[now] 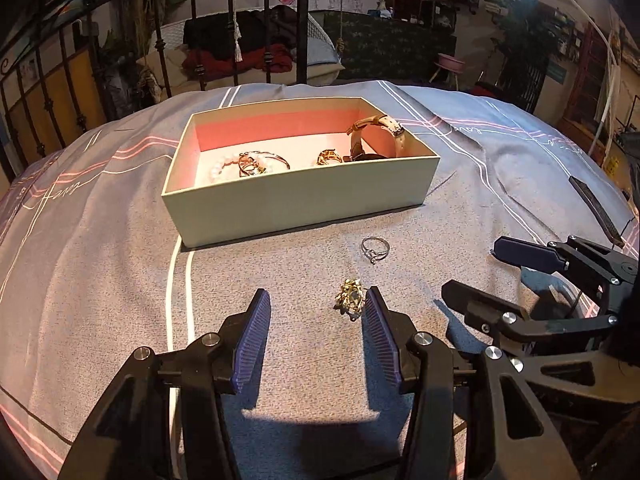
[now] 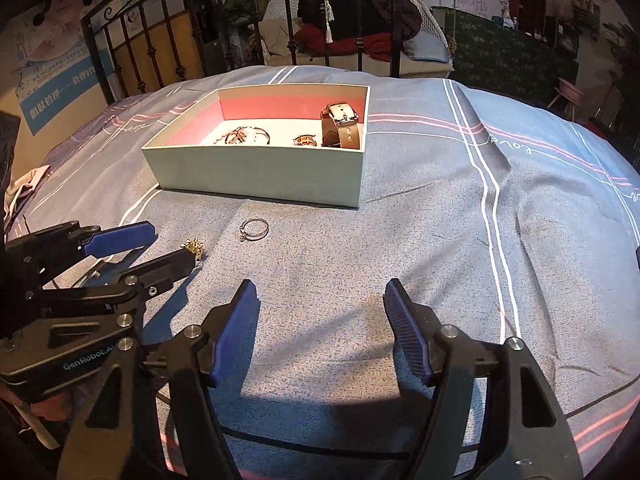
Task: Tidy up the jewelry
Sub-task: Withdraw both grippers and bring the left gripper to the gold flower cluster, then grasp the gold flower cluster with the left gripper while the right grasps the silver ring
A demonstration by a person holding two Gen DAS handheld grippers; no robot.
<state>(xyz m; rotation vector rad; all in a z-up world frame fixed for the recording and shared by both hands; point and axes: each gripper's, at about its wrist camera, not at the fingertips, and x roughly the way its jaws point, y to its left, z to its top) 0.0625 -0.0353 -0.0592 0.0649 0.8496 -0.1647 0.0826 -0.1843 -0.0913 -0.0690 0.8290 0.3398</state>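
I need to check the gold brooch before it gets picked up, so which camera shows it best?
The left wrist view. The gold brooch lies large and unobstructed on the bedspread, just by the open left gripper's right finger. In the right wrist view the brooch is small, off to the left, and partly hidden behind a left gripper finger.

The right gripper point(image 2: 320, 332) is hovering wide open over the bedspread point(image 2: 400, 232), while a silver ring point(image 2: 255, 228) is lying just before the box point(image 2: 256, 168)
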